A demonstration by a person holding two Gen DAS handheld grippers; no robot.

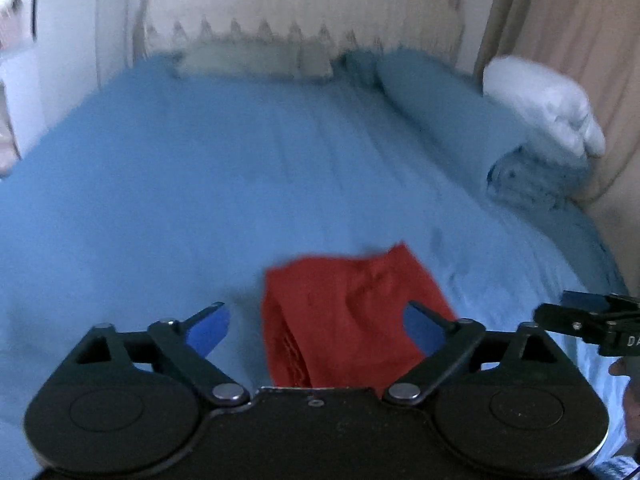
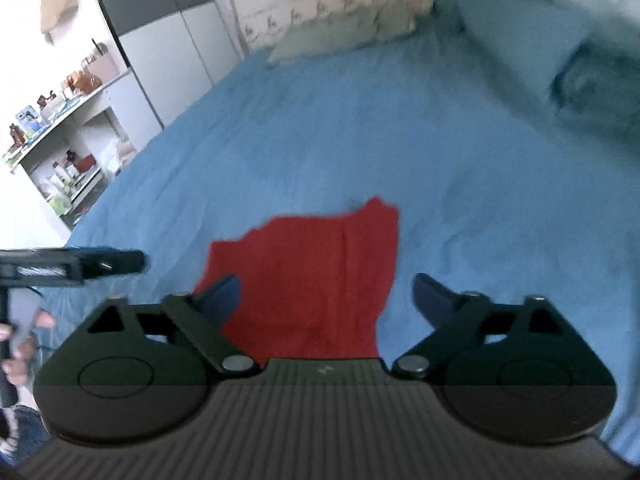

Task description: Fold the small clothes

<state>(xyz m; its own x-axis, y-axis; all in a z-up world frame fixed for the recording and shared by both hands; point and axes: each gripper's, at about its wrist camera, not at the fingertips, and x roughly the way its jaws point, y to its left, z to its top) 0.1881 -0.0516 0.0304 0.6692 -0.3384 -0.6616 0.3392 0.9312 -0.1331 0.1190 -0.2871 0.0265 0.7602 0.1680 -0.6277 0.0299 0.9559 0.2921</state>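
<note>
A small red garment lies folded on the blue bedsheet, near the bed's front edge. My left gripper is open above it, its blue pads either side of the cloth and holding nothing. In the right wrist view the same red garment lies under my right gripper, which is open and empty. The right gripper shows at the right edge of the left wrist view. The left gripper shows at the left of the right wrist view.
Blue pillows and a white pillow lie at the bed's far right, with a rolled blue blanket. A grey-green pillow lies against the headboard. Shelves with bottles and a wardrobe stand left of the bed.
</note>
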